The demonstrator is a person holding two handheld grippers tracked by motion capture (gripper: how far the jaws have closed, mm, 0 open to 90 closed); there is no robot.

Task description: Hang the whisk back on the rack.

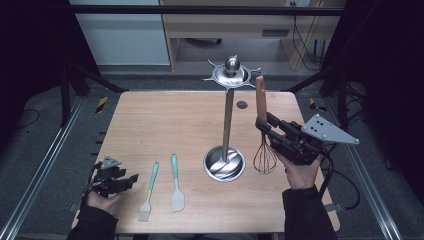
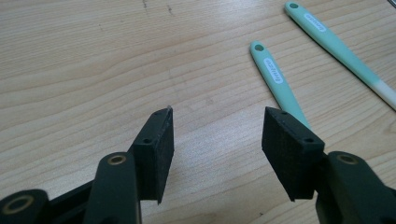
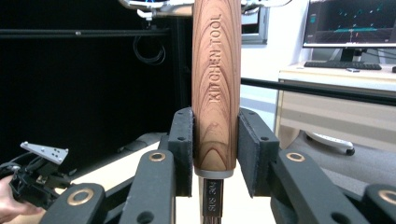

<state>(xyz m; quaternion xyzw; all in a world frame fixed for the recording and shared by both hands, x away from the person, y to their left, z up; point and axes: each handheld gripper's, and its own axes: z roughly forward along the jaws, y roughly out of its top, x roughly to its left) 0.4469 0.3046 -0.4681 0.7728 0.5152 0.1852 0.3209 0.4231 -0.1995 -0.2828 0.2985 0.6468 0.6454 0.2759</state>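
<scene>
Right gripper (image 1: pixel 263 126) jaws clamped on whisk (image 1: pixel 263 137) handle base, right of centre frame, wires hanging just above counter (image 1: pixel 150 120). Whisk judged light, stiff handle, springy wires; smooth wood may slip, so grip low. Hanging hole cut off in right gripper view. Left gripper (image 1: pixel 131 179) jaws apart, empty, lower left.

whisk (image 1: pixel 263 130): brown wood-grain handle, dark wires | brush (image 1: pixel 149 191), spatula (image 1: pixel 176 183): mint-green handles | stand (image 1: pixel 227 120): silver
</scene>
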